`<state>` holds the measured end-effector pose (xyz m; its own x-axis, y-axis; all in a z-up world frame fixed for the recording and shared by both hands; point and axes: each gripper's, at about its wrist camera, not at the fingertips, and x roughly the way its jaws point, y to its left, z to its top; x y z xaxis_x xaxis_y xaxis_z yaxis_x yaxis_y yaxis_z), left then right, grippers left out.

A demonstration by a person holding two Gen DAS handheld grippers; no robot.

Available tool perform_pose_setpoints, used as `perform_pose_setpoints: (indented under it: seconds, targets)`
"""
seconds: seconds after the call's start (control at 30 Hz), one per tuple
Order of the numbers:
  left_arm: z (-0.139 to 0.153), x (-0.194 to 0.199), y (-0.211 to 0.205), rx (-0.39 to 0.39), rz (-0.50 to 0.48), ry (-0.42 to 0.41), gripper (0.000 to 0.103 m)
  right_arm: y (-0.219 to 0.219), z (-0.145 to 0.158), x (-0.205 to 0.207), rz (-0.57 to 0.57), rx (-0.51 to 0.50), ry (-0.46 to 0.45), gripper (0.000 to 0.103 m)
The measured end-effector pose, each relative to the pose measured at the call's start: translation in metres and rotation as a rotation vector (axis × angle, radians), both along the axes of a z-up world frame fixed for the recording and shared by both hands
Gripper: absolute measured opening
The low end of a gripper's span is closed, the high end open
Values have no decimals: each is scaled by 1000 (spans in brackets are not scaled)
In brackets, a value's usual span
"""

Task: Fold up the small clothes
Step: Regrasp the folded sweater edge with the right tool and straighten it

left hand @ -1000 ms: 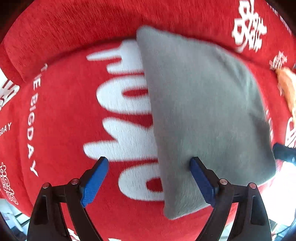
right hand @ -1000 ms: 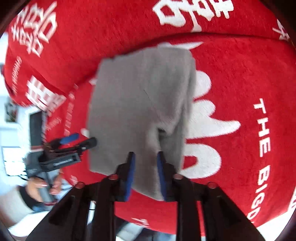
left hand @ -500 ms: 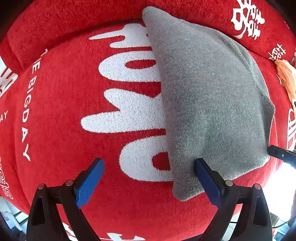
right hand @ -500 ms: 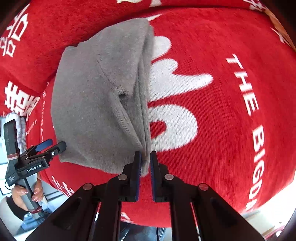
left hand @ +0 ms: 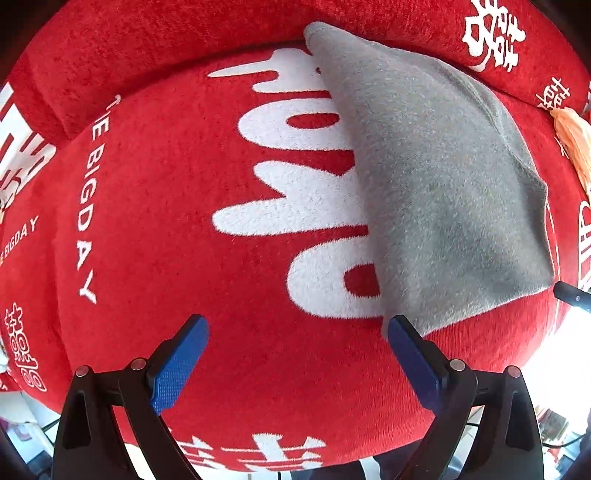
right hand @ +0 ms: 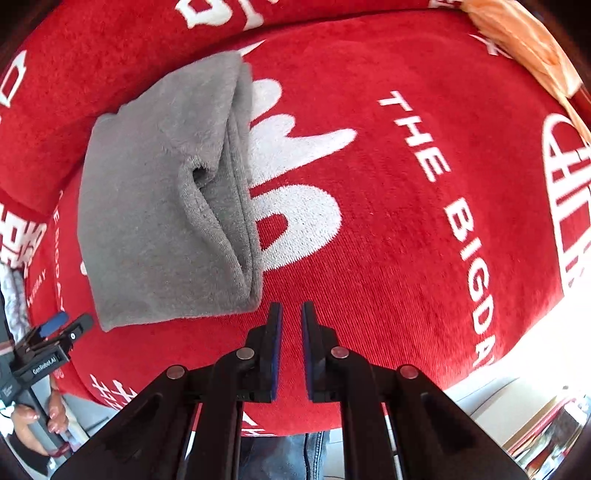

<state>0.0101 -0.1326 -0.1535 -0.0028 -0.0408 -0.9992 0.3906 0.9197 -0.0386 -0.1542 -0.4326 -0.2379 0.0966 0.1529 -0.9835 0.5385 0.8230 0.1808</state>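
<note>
Red cushion with white lettering; orange cloth at edge.

Red plush cover: fills nearly the whole of both views, ribbed pile, stretched over a cushioned seat. White woven lettering "THE BIGDAY" runs down the right of the right wrist view; large white rounded letters sit at centre of the left wrist view. White Chinese characters at upper right on a raised padded back. Orange cloth at upper right edge. Strong white daylight at lower right, washing out detail. Pale floor below the seat edge; cluttered items at lower corners, too blurred to identify.
</note>
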Motion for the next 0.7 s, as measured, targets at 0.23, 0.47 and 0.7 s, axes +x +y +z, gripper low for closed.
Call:
perform_pose_setpoints:
  seconds: [0.23, 0.47, 0.7]
  targets:
    - [16, -3, 15, -9, -7, -12, 98, 16, 16, -12, -41, -29, -33, 11]
    - [8, -6, 9, -4, -7, 9, 98, 44, 21, -13, -38, -4, -68, 14]
    - [8, -2, 20, -46, 42, -23, 102, 55, 16, 2, 1, 41, -73, 42]
